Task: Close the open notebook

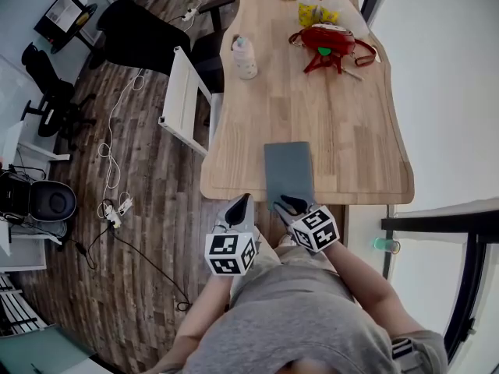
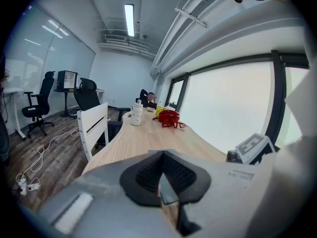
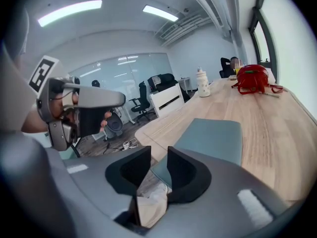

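The notebook lies shut and flat on the wooden table, its grey-green cover up, close to the near edge; the right gripper view shows the notebook just past the jaws. My right gripper hovers at that edge, a little above and short of the cover, and the right gripper stands open with nothing between its pads. My left gripper hangs off the table's near edge, left of the notebook. In its own view the left gripper has its tips meeting, empty.
Far down the table stand a white bottle, a red bag and yellow packets. A white chair is at the table's left side. Cables trail over the wood floor. A window wall runs along the right.
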